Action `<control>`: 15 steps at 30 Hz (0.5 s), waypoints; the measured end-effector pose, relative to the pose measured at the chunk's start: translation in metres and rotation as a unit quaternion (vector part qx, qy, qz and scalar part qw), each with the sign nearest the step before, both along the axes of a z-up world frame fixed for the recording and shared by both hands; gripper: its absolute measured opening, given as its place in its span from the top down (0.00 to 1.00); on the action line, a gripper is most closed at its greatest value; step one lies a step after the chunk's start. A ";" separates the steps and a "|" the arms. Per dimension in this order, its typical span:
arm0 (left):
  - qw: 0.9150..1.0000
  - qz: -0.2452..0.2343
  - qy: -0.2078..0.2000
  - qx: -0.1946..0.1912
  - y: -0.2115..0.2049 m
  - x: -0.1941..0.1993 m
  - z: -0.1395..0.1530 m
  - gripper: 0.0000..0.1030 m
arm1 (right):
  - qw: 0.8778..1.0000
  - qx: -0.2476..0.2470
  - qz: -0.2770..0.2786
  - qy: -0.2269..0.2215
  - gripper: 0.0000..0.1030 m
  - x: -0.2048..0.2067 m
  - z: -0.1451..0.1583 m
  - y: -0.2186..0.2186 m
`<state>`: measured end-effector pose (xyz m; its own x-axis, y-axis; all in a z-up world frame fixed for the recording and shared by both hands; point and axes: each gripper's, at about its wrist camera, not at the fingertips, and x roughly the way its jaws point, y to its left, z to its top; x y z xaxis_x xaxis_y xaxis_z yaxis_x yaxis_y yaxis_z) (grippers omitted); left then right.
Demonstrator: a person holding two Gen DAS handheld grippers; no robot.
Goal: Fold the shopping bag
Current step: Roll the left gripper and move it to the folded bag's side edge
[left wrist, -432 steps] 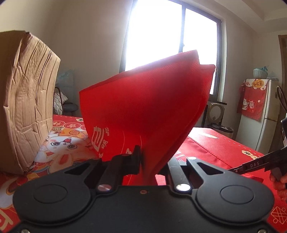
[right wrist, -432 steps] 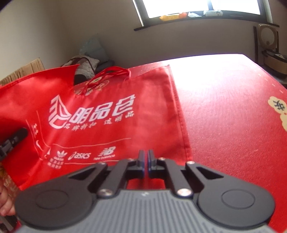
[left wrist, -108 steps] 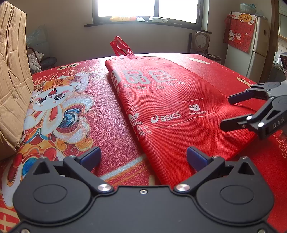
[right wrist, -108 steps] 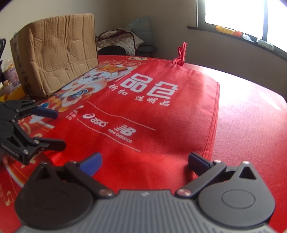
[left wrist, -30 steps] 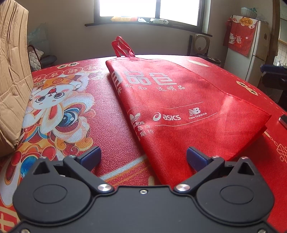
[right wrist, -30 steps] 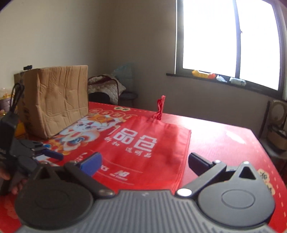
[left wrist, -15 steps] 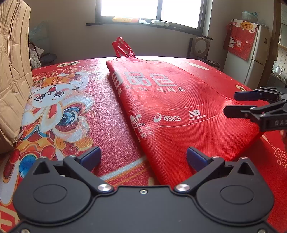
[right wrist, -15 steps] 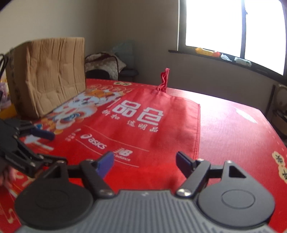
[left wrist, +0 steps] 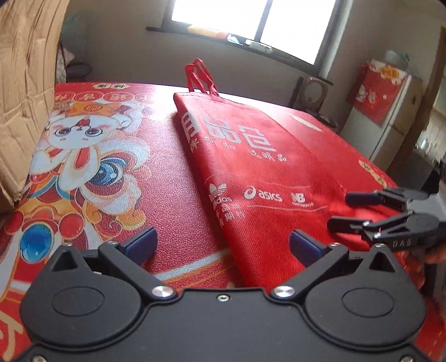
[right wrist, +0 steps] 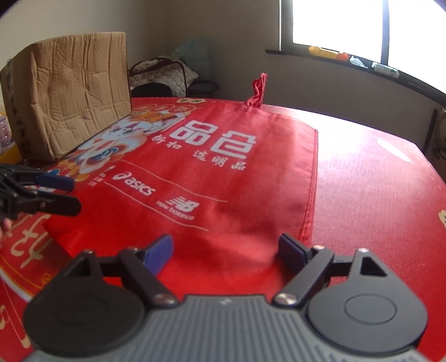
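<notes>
A: What is showing nearest, at the bottom of the two wrist views?

B: The left gripper (left wrist: 221, 243) is hovering low over the near left corner of the shopping bag (left wrist: 251, 167). Its jaws are standing wide apart and are gripping nothing. The right gripper (right wrist: 224, 252) is hanging over the near right part of the bag; its jaws are opening, and the red cloth is lying under the gap, not pinched.

A: And where is the bag lying?

B: It is lying flat on the red tablecloth (left wrist: 156, 178), with the white printed letters facing up (the sport logos are sitting at the near end). Its bottom edge is pointing toward the grippers.

A: What is standing further away?

B: The handles (left wrist: 201, 75) are sticking up at the far end of the bag. A creased cardboard box (right wrist: 72, 92) is standing on the cloth to the left, well apart from the bag. Behind everything, a bright window (left wrist: 251, 22) is shining.
</notes>
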<state>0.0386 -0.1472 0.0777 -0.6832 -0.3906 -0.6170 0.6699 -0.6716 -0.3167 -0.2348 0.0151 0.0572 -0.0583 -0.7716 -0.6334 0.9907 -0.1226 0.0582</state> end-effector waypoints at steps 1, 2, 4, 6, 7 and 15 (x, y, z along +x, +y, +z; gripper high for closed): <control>0.999 0.021 0.009 0.023 -0.003 0.001 0.002 0.01 | 1.000 0.001 0.003 0.003 0.14 0.001 0.000 0.000; 0.998 0.039 0.017 0.049 -0.007 0.001 0.004 0.01 | 1.000 0.002 0.005 0.006 0.13 0.002 0.000 -0.001; 0.991 0.055 0.039 0.112 -0.015 0.000 0.007 0.01 | 1.000 0.003 0.009 0.004 0.11 0.002 0.000 -0.002; 0.978 0.045 0.076 0.191 -0.026 -0.004 0.005 0.01 | 1.000 0.004 0.010 0.005 0.11 0.002 0.000 -0.002; 0.970 0.043 0.089 0.222 -0.032 -0.006 0.002 0.01 | 1.000 0.004 0.010 0.005 0.10 0.002 0.000 -0.002; 0.961 0.068 0.093 0.253 -0.035 -0.027 0.000 0.01 | 1.000 0.004 0.016 0.006 0.06 0.003 0.000 -0.002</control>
